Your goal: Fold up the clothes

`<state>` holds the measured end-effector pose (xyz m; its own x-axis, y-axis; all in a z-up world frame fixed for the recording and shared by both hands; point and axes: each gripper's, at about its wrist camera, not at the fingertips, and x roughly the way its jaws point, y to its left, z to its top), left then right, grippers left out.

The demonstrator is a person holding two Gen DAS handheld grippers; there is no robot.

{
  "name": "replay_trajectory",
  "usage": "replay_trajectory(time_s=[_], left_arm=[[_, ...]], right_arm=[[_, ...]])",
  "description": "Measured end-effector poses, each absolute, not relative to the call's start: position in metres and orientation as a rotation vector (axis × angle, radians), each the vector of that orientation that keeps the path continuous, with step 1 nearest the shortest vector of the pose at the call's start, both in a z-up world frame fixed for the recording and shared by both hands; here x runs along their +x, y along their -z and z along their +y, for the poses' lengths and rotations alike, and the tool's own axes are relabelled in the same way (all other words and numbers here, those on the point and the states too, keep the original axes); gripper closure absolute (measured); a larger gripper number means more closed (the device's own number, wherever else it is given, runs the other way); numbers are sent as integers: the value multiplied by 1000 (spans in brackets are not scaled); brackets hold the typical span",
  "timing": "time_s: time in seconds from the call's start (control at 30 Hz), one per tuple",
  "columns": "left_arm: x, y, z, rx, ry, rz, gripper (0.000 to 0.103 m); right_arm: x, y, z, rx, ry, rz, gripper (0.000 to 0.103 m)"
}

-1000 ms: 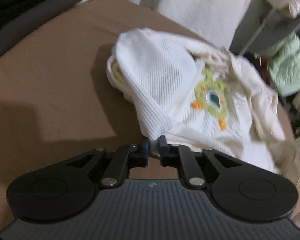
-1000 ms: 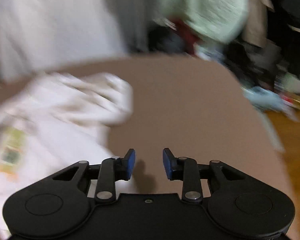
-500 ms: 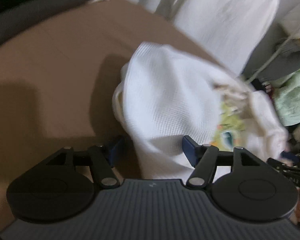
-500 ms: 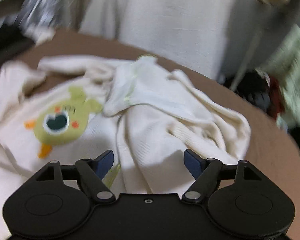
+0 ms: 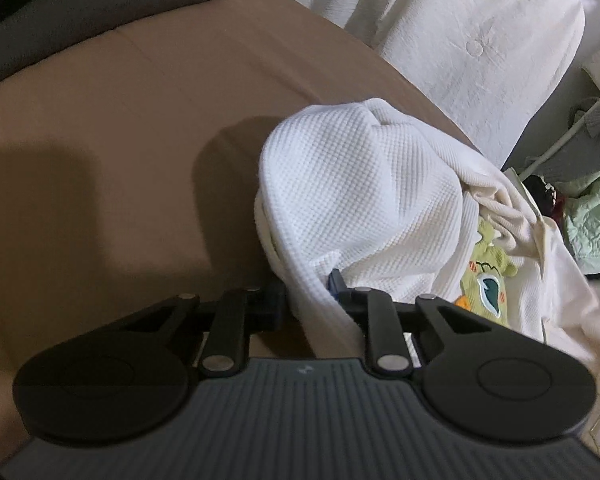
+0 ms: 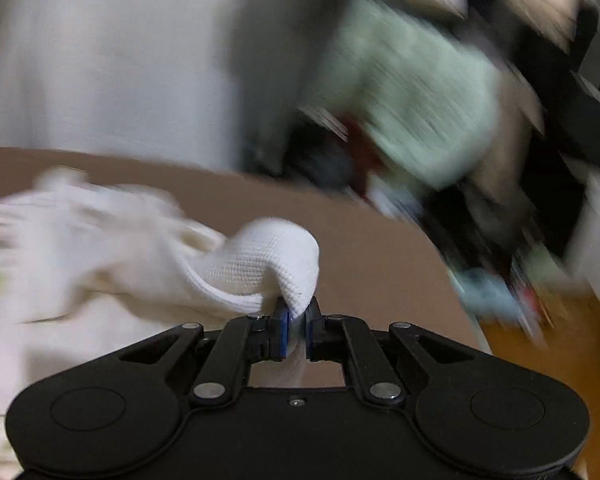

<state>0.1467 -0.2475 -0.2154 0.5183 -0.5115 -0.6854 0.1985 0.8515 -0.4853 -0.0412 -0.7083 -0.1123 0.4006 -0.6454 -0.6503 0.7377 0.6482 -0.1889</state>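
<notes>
A white waffle-knit garment (image 5: 364, 192) with a green monster patch (image 5: 486, 280) lies bunched on the brown table (image 5: 120, 128). My left gripper (image 5: 308, 300) is shut on a fold of the garment at its near left side. In the right wrist view, my right gripper (image 6: 296, 326) is shut on a ribbed edge of the same garment (image 6: 260, 264) and holds it lifted above the table (image 6: 380, 256). That view is blurred by motion.
A white covered cushion (image 5: 460, 28) stands behind the table. Dark clothes (image 5: 60, 8) lie at the far left. A pale green cloth (image 5: 596, 220) and clutter sit to the right, beyond the table edge; the green cloth (image 6: 416, 92) shows blurred in the right wrist view.
Both grippers were open around the garment half a second ago and have shut on it. The right gripper has swung right, pulling its edge up.
</notes>
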Motion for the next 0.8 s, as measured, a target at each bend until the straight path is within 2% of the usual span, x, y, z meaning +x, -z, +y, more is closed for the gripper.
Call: replay_trajectory(time_s=[0.17, 0.3, 0.4, 0.53, 0.7, 0.73, 0.8], left_arm=[[147, 210, -249, -355, 427, 907, 84], [141, 192, -244, -312, 389, 808, 93], [136, 172, -238, -299, 373, 713, 93], [131, 149, -230, -298, 329, 649, 96], [125, 154, -226, -279, 336, 622, 99], [125, 154, -225, -286, 337, 626, 99], [126, 153, -223, -298, 337, 635, 99]], right_arm=[[-67, 125, -757, 349, 975, 743, 95], [-59, 132, -757, 299, 989, 753, 93], [-55, 145, -758, 237, 1052, 850, 73], [-59, 152, -762, 244, 1120, 914, 71], [-71, 146, -760, 597, 853, 784, 61], [-73, 147, -759, 671, 780, 767, 50], [-74, 148, -757, 732, 712, 748, 38]])
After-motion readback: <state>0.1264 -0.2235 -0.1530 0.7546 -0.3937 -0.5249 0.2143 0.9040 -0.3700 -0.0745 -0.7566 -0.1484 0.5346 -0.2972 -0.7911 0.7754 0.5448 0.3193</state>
